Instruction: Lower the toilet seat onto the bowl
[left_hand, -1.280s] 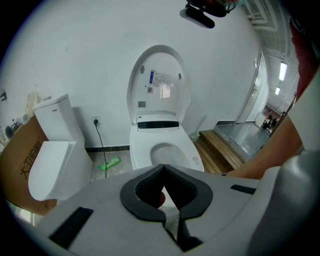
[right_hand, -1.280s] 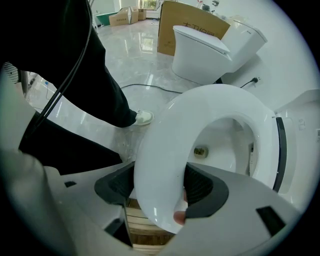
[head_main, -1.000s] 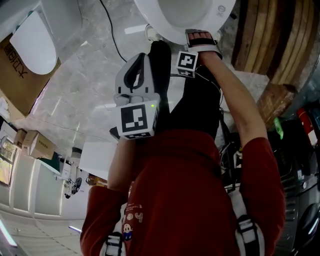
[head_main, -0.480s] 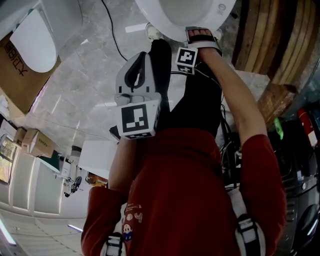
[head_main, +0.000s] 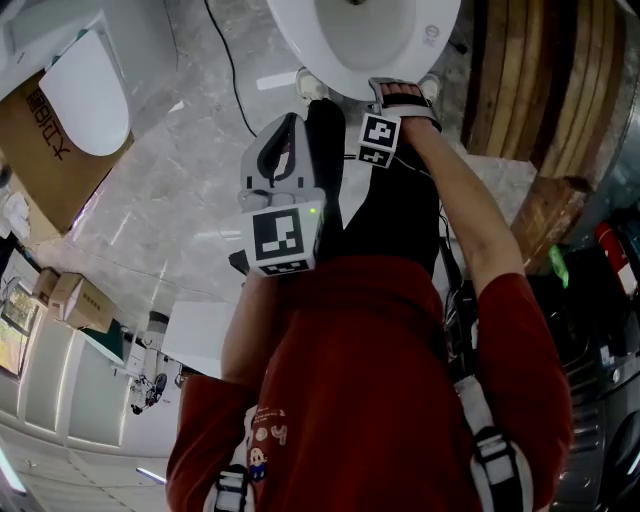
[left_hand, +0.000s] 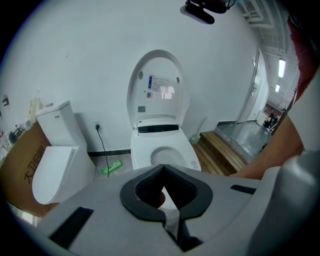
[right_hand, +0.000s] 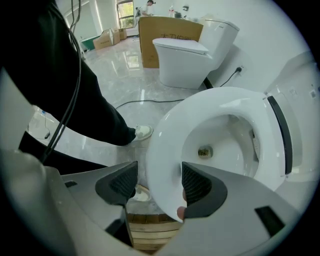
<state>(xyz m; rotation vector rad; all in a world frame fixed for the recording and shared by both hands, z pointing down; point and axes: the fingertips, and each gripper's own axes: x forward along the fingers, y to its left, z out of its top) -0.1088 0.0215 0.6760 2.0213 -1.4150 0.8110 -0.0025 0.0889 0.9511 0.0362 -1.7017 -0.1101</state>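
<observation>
A white toilet stands against the wall with its lid upright and its seat ring low over the bowl. In the right gripper view the seat's front rim runs between the jaws of my right gripper. The right pad touches the rim's inner side and a gap shows at the left pad, so this gripper is open. From the head view it sits at the bowl's front edge. My left gripper hangs back from the toilet, shut and empty.
A second toilet and a cardboard box stand to the left. Wooden steps lie to the right of the bowl. A black cable crosses the marble floor. My own leg and white shoe are beside the bowl.
The head view has shifted a little, so more of the bowl shows. The right gripper stays at the front rim and the left gripper holds its place.
</observation>
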